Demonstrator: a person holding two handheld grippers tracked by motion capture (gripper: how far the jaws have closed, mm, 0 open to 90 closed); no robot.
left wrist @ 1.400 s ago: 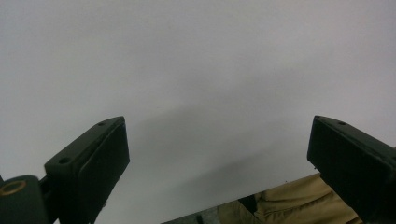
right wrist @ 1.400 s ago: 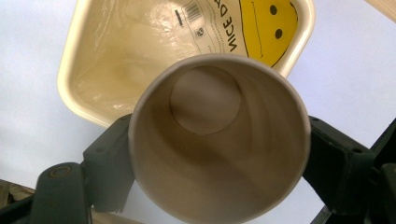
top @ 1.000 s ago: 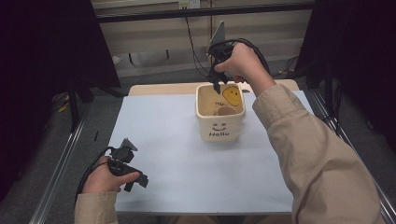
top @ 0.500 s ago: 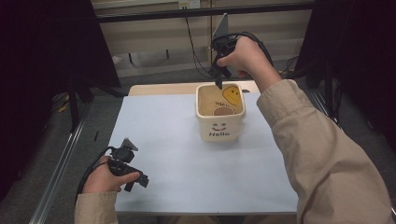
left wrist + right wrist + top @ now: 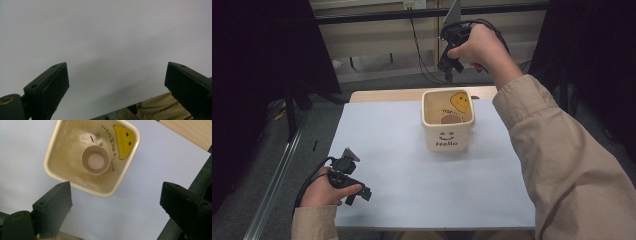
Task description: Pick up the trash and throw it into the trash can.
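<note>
Cream square bin [image 5: 447,125], smiley-printed, is sitting upright mid-sheet on the white table cover [image 5: 387,150], a cardboard roll [image 5: 95,160] standing inside. Right gripper [image 5: 448,70] is hovering above its far side, jaws spread, empty. Left gripper [image 5: 357,195] is resting near-left, jaws apart. Advisable: descend centred, clearing rims.

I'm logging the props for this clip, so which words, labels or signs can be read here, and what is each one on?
"Hello": outer front wall of the cream square container, under a small smiley.
"A NICE DAY": inner wall beside the yellow smiley face; the letters before it are cut off by the cardboard roll.
Barcode sticker on the inner wall: digits too small to read.
</note>
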